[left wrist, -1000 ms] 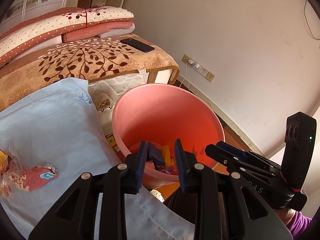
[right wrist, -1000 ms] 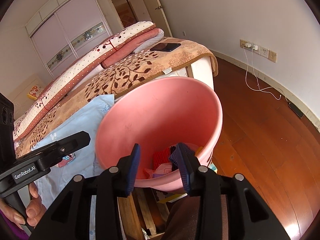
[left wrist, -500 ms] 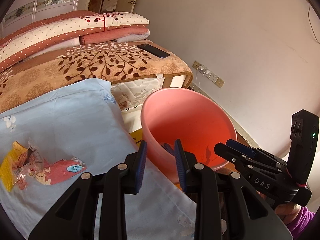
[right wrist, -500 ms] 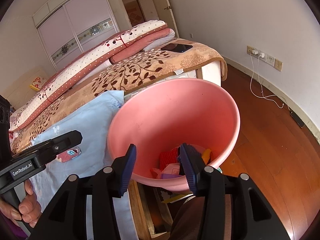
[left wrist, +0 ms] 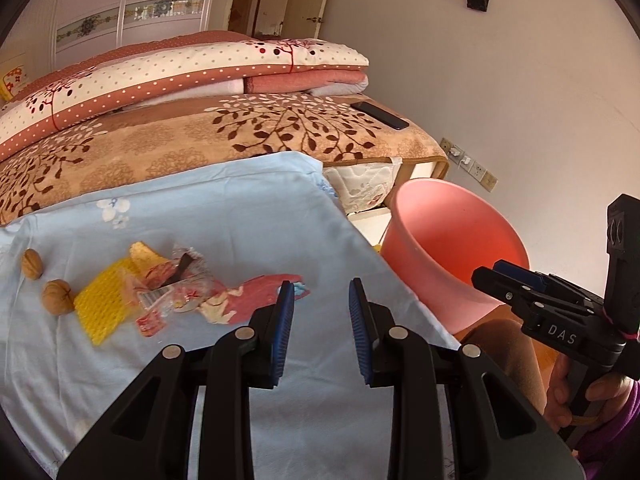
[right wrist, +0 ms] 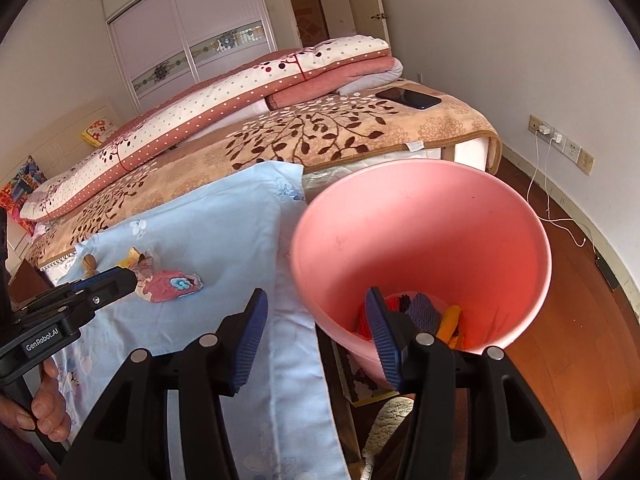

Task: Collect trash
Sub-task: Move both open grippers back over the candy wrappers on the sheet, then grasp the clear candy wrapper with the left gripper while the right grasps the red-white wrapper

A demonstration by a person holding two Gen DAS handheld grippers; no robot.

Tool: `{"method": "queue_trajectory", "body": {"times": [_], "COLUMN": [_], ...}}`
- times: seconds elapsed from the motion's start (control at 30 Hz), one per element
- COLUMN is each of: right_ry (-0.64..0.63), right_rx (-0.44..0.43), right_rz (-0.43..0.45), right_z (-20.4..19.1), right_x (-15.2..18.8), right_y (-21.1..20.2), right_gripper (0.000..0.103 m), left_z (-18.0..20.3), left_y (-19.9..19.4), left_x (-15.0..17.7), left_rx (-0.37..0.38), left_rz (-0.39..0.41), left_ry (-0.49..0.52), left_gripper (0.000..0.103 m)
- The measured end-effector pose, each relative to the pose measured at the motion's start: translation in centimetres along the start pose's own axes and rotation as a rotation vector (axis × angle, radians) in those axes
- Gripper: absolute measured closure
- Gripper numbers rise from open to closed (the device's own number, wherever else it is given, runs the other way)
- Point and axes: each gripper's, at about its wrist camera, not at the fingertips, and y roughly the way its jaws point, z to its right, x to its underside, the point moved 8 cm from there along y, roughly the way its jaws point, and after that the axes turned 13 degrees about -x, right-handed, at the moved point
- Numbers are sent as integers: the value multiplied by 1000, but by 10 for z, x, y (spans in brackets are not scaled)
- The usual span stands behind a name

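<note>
A pink bucket (right wrist: pixel 420 240) stands beside the bed and holds several coloured scraps (right wrist: pixel 424 312). It also shows in the left wrist view (left wrist: pixel 452 248). On the light blue cloth (left wrist: pixel 224 220) lie a pink wrapper (left wrist: pixel 244 298), a clear crinkled wrapper (left wrist: pixel 176 280), a yellow mesh piece (left wrist: pixel 106 304) and two walnuts (left wrist: pixel 58 296). My left gripper (left wrist: pixel 320 304) is open and empty, just right of the pink wrapper. My right gripper (right wrist: pixel 316 312) is open and empty, over the bucket's near rim.
A bed with a brown leaf-pattern blanket (right wrist: pixel 320 132), folded quilts (left wrist: pixel 180 68) and a black phone (right wrist: pixel 408 98) lies behind. A charger cable (right wrist: pixel 552 200) trails on the wooden floor (right wrist: pixel 580 320) by the wall.
My left gripper has swung left from above the bucket to over the blue cloth, and the wrappers have come into view. My right gripper has opened wider and shifted slightly left.
</note>
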Motion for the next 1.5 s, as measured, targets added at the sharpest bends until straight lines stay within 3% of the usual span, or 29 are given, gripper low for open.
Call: {"method": "queue_trajectory", "body": {"times": [0.37,0.63,0.87,1.0,1.2,1.5], "right_ry": [-51,-104,-89,-94,-95,-86], "right_rx": [-93,-127,-132,-133,-139,-172], "right_rz": [-68,-116,-139,-146,-144,-145], "right_z": [-41,-62,-64,-67,-70,-76], "right_x": [8,17,21,21,20,15], "right_y": [26,42,52,56,61,73], "right_gripper": [53,53,53,53,49,45], "left_z": [-82,-115,-111,-116,-128,-124], "left_y": [-14,-7,9,23,44,58], "left_x": [24,24,20,15,17,31], "left_rx": [-134,-184,-107,-80,-117,-123], "left_rz": [-7,-24,-80,-105,-163,-216], "left_ry": [-63,-92,-177,-276,-378,-377], "left_gripper": [75,75,75,75,75,69]}}
